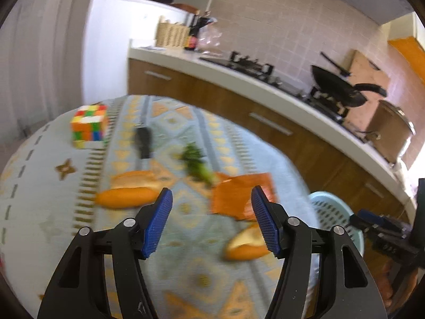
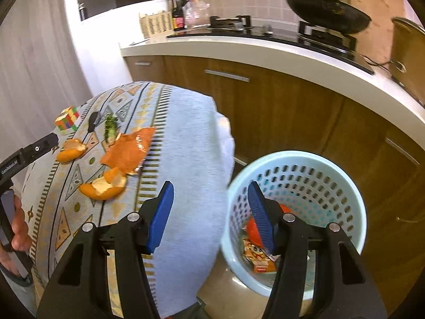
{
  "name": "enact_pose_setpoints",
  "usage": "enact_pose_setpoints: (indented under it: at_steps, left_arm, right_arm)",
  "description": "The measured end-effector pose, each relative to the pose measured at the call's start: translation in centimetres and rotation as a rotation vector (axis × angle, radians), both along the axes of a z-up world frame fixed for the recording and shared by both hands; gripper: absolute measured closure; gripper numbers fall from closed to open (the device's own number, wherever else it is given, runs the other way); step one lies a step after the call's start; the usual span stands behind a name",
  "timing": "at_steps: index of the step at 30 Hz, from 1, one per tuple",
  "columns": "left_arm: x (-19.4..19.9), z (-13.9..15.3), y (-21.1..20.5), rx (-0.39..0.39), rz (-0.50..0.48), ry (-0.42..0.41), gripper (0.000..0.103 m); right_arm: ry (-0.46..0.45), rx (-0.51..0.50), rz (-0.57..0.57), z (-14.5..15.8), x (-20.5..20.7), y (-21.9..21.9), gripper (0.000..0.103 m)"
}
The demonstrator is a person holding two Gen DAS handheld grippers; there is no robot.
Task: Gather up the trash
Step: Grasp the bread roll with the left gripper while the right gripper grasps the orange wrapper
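We see a patterned cloth over the tabletop [image 2: 186, 138] in a kitchen, wooden cabinets behind. Orange peels [image 2: 103, 186], an orange wrapper [image 2: 127, 154] and greens [image 2: 110, 127] lie well inside its edge; the blue basket [image 2: 332, 175] stands on the floor beside it. Left hand-held gripper [image 1: 212, 207] and right hand-held gripper [image 2: 209, 202] both stand apart, empty.

Both grippers are showing the same build: the left gripper [image 1: 212, 198] and right gripper [image 2: 210, 192] are wearing ribbed blue pads on glossy black arms with silver screws (white lettering, seemingly a brand mark, is showing on the left one's body)
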State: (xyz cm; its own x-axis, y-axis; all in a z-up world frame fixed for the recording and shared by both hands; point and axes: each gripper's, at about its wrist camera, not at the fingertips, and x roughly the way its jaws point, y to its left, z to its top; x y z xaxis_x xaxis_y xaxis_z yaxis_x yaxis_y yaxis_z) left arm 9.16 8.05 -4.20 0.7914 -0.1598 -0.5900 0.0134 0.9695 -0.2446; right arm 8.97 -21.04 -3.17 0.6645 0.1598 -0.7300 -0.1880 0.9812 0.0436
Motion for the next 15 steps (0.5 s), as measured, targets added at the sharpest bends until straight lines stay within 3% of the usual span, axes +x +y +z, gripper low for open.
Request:
enact_pose_setpoints:
  at_steps: [4,15]
  left_arm:
    - [0.4,-1.7,2.4,0.134,0.019,0.058,0.039]
    - [4.4,-5.8,7.0,0.153,-0.022,0.233,0.039]
  right_arm:
    - [0.007,-0.017,0.03,-0.3,0.3,1.9,0.049]
    - [0.026,-0.032,0.053,-0.7,1.4,4.4,0.049]
